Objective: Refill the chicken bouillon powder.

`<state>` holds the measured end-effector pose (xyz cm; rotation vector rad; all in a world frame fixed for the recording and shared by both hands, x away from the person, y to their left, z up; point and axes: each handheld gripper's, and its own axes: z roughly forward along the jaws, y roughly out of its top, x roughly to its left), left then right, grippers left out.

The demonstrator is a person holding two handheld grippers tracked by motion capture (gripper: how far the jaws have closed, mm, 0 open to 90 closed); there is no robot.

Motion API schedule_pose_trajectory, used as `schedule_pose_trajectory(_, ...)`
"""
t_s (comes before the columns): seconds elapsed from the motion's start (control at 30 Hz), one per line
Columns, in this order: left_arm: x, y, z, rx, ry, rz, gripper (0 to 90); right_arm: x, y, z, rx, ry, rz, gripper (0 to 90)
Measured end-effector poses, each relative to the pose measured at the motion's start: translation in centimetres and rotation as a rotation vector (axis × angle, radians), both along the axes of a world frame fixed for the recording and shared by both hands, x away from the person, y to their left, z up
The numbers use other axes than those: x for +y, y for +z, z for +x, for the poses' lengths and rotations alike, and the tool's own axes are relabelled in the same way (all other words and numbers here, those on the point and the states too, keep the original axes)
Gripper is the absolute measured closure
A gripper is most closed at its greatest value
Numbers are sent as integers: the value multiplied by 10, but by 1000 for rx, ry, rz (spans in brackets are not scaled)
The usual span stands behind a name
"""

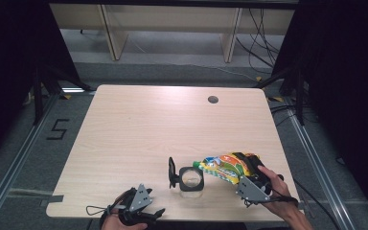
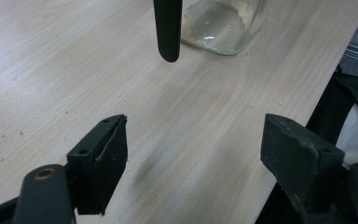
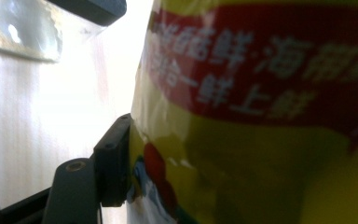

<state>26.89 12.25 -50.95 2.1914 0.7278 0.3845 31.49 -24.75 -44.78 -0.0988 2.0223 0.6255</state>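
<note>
Right tongs (image 1: 249, 178) clamp the yellow snack bag (image 1: 226, 167), tilted mouth-first toward the open glass jar (image 1: 191, 179) on the desk (image 1: 139, 124), apparently for pouring; left tongs (image 2: 193, 149) gape empty nearby.

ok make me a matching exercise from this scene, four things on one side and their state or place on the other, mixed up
Things:
1. left hand-held gripper
2. right hand-held gripper
3. glass jar
4. jar lid

States or places:
A. black, flipped open beside the jar's mouth
B. clamped on the yellow packet
C. jaws apart over bare table
D. clear, under the packet's tip

Pairs: 1-C, 2-B, 3-D, 4-A
</note>
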Motion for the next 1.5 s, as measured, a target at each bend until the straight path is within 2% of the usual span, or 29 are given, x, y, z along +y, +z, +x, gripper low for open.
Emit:
schedule_pose_trajectory(0.07, 0, 0, 0, 2, 0, -3, 227, 2, 0, -1, -27, -1, -42, 346)
schedule_pose_trajectory(0.1, 0, 0, 0, 1, -1, 0, 227, 2, -2, -3, -13, -10, -25, 347)
schedule_pose_trajectory(0.17, 0, -1, 1, 1, -9, -4, 227, 2, 0, 0, -42, 30, -67, 346)
schedule_pose_trajectory(0.23, 0, -1, 0, -1, -8, -5, 227, 3, -2, -7, -33, -31, -59, 347)
schedule_pose_trajectory(0.27, 0, -1, 0, -3, -5, -4, 227, 4, -1, -6, -59, -6, -90, 347)
schedule_pose_trajectory(0.3, 0, -1, 0, -2, -1, -8, 227, 5, -2, -8, -50, -28, -74, 347)
schedule_pose_trajectory(0.37, 0, -1, 1, -4, -2, -6, 227, 5, -2, -8, -68, -19, -87, 347)
schedule_pose_trajectory(0.4, 0, -1, 1, -4, -2, -6, 227, 7, 2, -6, -111, 32, -139, 347)
schedule_pose_trajectory(0.43, 0, -1, 0, -3, -1, -7, 227, 7, -2, -10, -81, -22, -101, 347)
schedule_pose_trajectory(0.47, 0, -1, 0, -3, -1, -7, 227, 6, 1, -9, -112, -10, -170, 347)
schedule_pose_trajectory(0.53, 0, -1, 0, -1, -3, -6, 227, 6, -1, -9, -140, 2, -199, 347)
schedule_pose_trajectory(0.57, 0, -1, 1, -5, -7, 8, 227, 8, 1, -8, -181, 33, -258, 347)
schedule_pose_trajectory(0.6, 0, -1, 1, -4, -7, 9, 227, 9, 2, -8, -192, 41, -276, 347)
schedule_pose_trajectory(0.67, 1, -1, 1, -5, -6, 7, 227, 10, 2, -8, -200, 55, -289, 347)
schedule_pose_trajectory(0.73, 1, -1, 1, -5, -6, 7, 226, 11, -2, -10, -197, 27, -284, 347)
schedule_pose_trajectory(0.8, 0, -1, 0, -1, -4, -8, 227, 12, -4, -11, -211, 31, -303, 347)
schedule_pose_trajectory(0.83, 0, -1, 0, -2, -4, -6, 227, 14, -2, -12, -228, 46, -338, 347)
schedule_pose_trajectory(0.87, 0, -1, 0, -1, -5, -6, 227, 14, -4, -11, -232, 42, -330, 347)
schedule_pose_trajectory(0.93, 0, -1, 1, -7, -11, 12, 227, 15, -2, -12, -248, 61, -362, 347)
schedule_pose_trajectory(1.0, 0, -1, 1, -3, -8, 8, 227, 16, -5, -13, -244, 44, -357, 348)
schedule_pose_trajectory(1.03, 0, -2, 1, 0, -5, -7, 227, 17, -4, -13, -261, 63, -385, 347)
schedule_pose_trajectory(1.17, 1, -1, 1, -4, -10, 9, 227, 18, -9, -13, -256, 59, -407, 347)
schedule_pose_trajectory(1.2, 1, -1, 1, -5, -12, 11, 227, 18, -10, -13, -264, 55, -398, 347)
schedule_pose_trajectory(1.3, 0, -2, 1, 3, -12, -6, 227, 20, -10, -13, -288, 74, -431, 347)
schedule_pose_trajectory(1.33, 0, -2, 2, 4, -12, -8, 226, 19, -11, -16, -263, 34, -427, 347)
schedule_pose_trajectory(1.37, -1, -2, 1, 8, -13, -14, 226, 20, -9, -14, -294, 78, -443, 348)
schedule_pose_trajectory(1.4, 0, -2, 1, 5, -10, -8, 226, 20, -11, -14, -282, 63, -437, 347)
schedule_pose_trajectory(1.47, 0, -2, 1, 5, -10, -2, 226, 21, -9, -14, -308, 81, -459, 347)
schedule_pose_trajectory(1.5, 0, -2, 1, 0, -12, 4, 226, 21, -11, -14, -289, 77, -459, 347)
